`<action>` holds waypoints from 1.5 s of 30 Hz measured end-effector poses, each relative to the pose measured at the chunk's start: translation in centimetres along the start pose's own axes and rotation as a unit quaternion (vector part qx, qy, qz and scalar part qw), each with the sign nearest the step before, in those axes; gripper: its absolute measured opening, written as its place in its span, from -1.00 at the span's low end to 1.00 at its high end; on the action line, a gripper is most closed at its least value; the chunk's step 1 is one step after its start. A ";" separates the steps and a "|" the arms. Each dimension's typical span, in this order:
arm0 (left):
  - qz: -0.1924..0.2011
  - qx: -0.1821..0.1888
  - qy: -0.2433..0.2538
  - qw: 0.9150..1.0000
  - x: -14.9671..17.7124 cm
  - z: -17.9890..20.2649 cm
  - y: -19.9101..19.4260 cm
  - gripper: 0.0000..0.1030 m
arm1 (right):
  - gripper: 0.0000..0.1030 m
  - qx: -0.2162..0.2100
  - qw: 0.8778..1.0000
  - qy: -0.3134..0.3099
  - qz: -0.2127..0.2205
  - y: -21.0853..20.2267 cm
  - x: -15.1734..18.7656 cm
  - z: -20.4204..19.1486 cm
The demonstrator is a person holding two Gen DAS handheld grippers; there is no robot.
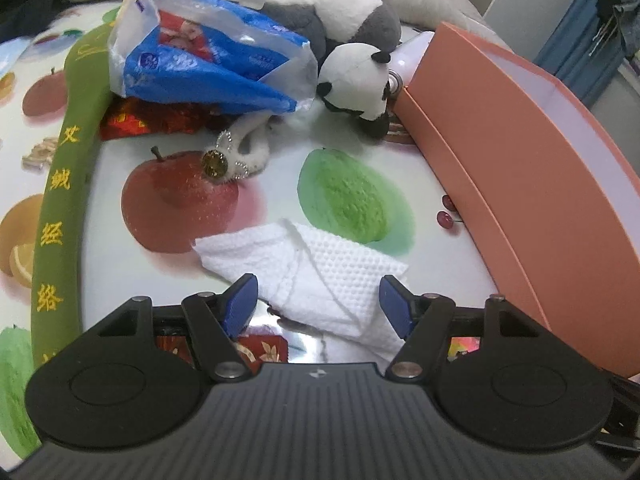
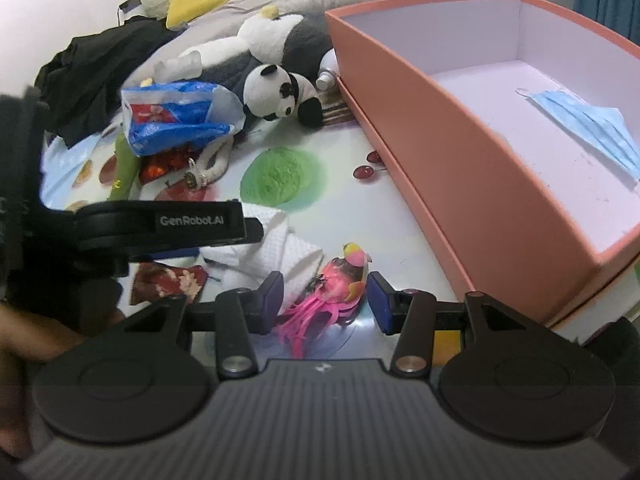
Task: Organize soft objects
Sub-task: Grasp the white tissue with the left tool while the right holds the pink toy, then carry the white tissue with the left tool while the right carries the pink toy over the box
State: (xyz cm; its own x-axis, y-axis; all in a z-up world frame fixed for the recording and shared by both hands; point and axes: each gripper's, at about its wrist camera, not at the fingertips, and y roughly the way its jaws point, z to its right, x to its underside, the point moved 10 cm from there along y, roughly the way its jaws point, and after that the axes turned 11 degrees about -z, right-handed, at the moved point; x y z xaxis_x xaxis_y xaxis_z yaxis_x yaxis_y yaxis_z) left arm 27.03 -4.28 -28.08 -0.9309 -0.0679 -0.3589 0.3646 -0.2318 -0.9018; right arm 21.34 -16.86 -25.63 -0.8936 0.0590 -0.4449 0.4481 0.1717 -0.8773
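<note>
Left wrist view: left gripper [image 1: 318, 300], jaws spread, straddles white cloth [image 1: 320, 268] w/o pinching; panda plush [image 1: 356, 80] beyond. Right wrist view: right gripper [image 2: 326, 300], jaws apart, flanks pink bird toy [image 2: 340, 280]; blue mask [image 2: 592, 128] lies inside pink box [image 2: 460, 152].

You have bare fruit-print tablecloth [image 1: 280, 200] ahead; the tall salmon cardboard box [image 1: 500, 168] walls your right, the crumpled blue plastic bag [image 1: 208, 60] blocks beyond.
</note>
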 end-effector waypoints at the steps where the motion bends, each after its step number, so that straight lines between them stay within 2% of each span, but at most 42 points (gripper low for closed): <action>1: -0.001 -0.003 0.002 1.000 0.0 0.1 0.0 0.40 | -0.05 0.004 1.000 -0.001 -0.004 0.5 0.0 0.1; 4: -0.004 -0.009 0.012 1.000 0.0 0.2 0.3 0.39 | -0.07 0.005 1.000 0.005 -0.008 1.6 -0.1 0.5; 6: -0.005 -0.010 0.017 1.000 0.1 0.5 0.4 0.37 | -0.19 0.004 1.000 0.005 -0.014 2.2 0.0 0.7; 7: -0.005 -0.008 0.019 1.000 0.2 0.6 0.4 0.31 | -0.30 0.002 1.000 0.003 -0.010 2.2 -0.1 0.7; 8: -0.004 -0.007 0.021 1.000 0.1 0.8 0.4 0.30 | -0.33 0.001 1.000 0.000 -0.011 2.2 -0.1 0.7; 11: -0.003 -0.009 0.027 1.000 0.1 1.1 0.6 0.15 | -0.33 -0.009 1.000 -0.006 -0.013 2.2 -0.1 0.4; 15: -0.005 0.002 0.030 1.000 0.1 1.6 0.6 -0.15 | -0.34 -0.013 1.000 -0.016 -0.011 2.4 0.0 0.0; 17: -0.007 0.009 0.031 0.999 0.3 1.9 0.6 -0.36 | -0.34 -0.016 1.000 -0.018 -0.011 2.4 -0.1 -0.1; 19: -0.008 0.020 0.025 0.999 0.4 2.0 0.6 -0.67 | -0.34 -0.022 1.000 -0.017 -0.011 2.4 -0.2 -0.1; 20: -0.007 0.026 0.019 0.999 0.4 2.1 0.6 -0.69 | -0.34 -0.025 1.000 -0.015 -0.012 2.3 -0.3 -0.1; 24: 0.005 0.015 0.011 1.000 0.5 1.6 -0.4 -0.76 | -0.35 -0.017 1.000 -0.023 0.002 1.4 -0.9 0.0; 33: 0.038 -0.015 -0.013 0.999 -0.3 -0.9 -4.9 -0.78 | -0.35 -0.003 0.998 -0.056 0.041 -2.8 -3.4 -0.4; 38: 0.051 -0.006 -0.018 0.999 -1.4 -1.1 -8.3 -0.77 | -0.35 -0.014 0.997 -0.060 0.053 -5.3 -4.9 -0.9; 45: 0.079 0.025 0.003 0.997 -4.4 1.9 -13.9 -0.77 | -0.35 -0.031 0.994 -0.063 0.080 -9.4 -8.4 -1.5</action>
State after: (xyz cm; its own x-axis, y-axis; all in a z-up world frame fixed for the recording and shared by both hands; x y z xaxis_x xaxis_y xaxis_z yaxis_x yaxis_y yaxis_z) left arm 26.02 -2.59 -13.53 -0.8613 -0.1017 -0.4979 0.5058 -0.2664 -0.8205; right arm 24.60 -17.53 -13.38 -0.7997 -0.0320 -0.5996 0.5778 0.2305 -0.7829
